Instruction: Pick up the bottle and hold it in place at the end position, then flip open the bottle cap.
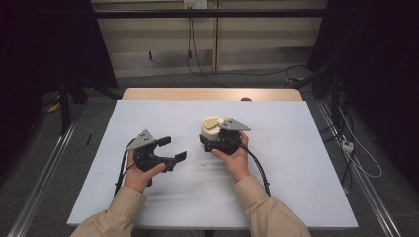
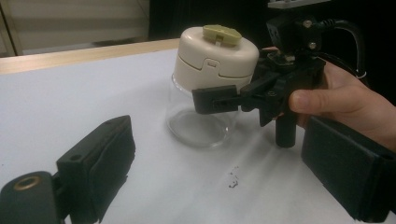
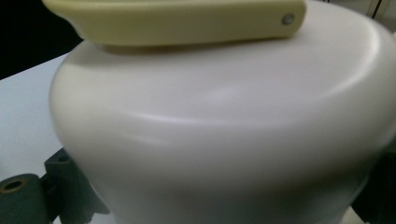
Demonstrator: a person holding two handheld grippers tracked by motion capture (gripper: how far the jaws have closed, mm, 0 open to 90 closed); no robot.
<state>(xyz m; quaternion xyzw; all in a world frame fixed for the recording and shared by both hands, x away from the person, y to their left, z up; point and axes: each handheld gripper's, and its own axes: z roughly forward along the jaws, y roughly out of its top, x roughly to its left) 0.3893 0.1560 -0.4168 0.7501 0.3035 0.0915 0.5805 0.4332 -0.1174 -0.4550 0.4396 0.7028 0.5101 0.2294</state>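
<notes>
The right gripper (image 1: 210, 140), mid-frame, has its jaws clamped round a clear jar (image 2: 198, 119) just under the cream lid (image 2: 215, 51). The left gripper (image 1: 173, 148), lower left of it, is wide open with nothing in it. The jar stands on the white table (image 1: 296, 163).

Tan sleeves (image 1: 123, 210), black grippers, grey plates (image 1: 143, 138), black cables (image 1: 260, 168)

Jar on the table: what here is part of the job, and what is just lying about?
In the job:
- jar with cream lid
- right claw, jaws around the lid's base
- left claw, open, apart from the jar

Lying about:
- dark crumbs on the white table
- floor cables
</notes>
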